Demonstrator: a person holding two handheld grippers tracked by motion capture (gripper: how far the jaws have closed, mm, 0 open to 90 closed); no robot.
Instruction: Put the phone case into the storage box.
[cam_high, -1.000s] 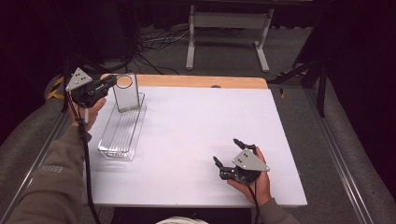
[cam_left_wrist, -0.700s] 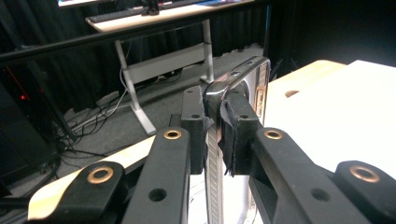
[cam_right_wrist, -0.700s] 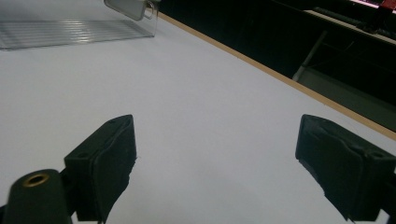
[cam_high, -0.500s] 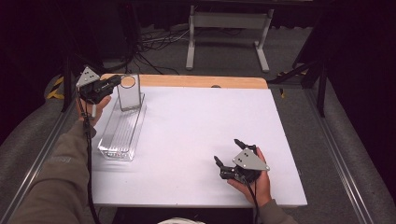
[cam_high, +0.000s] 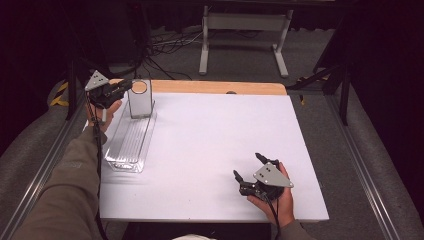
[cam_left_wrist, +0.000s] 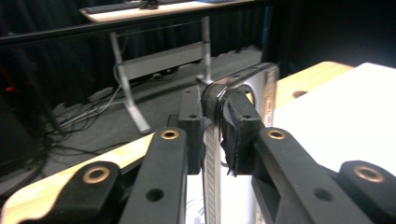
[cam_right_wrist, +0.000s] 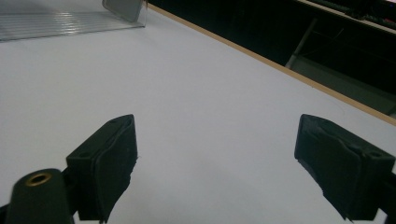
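At the table's far left, left tongs (cam_high: 125, 90) clamp the clear panel (cam_high: 140, 98) above the ribbed tray (cam_high: 129, 145); right tongs (cam_high: 248, 175) gape.

- My left gripper (cam_high: 124, 90) sits at the table's (cam_high: 210, 145) far-left corner, jaws clamped on the edge of the upright plate (cam_high: 140, 98).
- That plate stands at the far end of the ribbed tray (cam_high: 129, 145), which runs along the table's left side, front to back.
- In the left gripper view, the plate (cam_left_wrist: 261, 88) rises between my pads (cam_left_wrist: 238, 130), table edge behind it.
- My right gripper (cam_high: 248, 176) rests near the front edge, right of centre, well apart from the tray.
- Desk frame (cam_high: 242, 30) stands on the floor behind the table.
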